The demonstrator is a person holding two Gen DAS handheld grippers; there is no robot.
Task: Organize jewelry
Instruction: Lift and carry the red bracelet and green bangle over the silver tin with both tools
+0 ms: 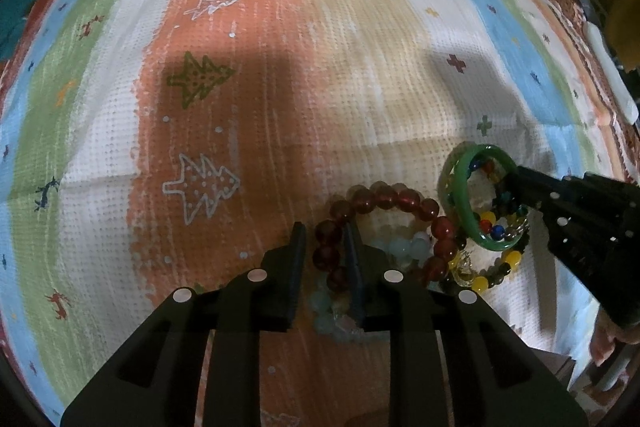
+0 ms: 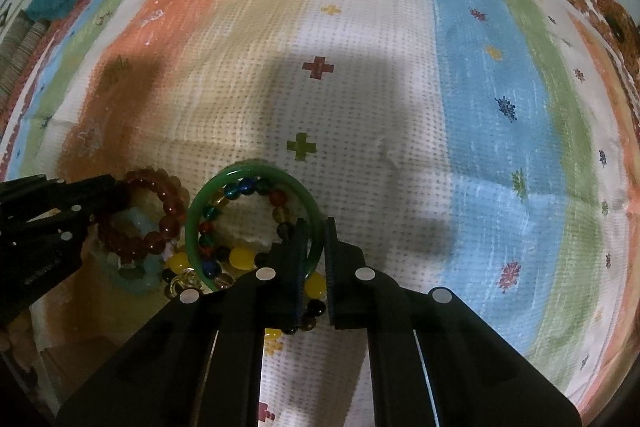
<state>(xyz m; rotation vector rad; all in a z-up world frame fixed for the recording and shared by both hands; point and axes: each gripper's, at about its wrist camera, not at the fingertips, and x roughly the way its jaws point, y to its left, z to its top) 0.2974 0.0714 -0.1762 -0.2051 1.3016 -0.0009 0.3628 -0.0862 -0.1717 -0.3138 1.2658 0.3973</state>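
Jewelry: a heap of bracelets near our edge of the striped cloth [image 1: 280, 27], wide bare cloth beyond. We log left gripper [image 1: 324, 239] jaws narrowly closed on red bead bracelet [image 1: 384, 195]; right gripper [image 2: 316, 231] jaws clamped on green bangle [image 2: 208, 203].

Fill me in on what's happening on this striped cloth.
A person is sorting a small heap of bracelets on the colourful striped cloth with two handheld grippers. The left gripper is shut on the dark red round-bead bracelet. The right gripper is shut on the smooth green bangle. Pale blue and multicoloured bead bracelets lie beneath.
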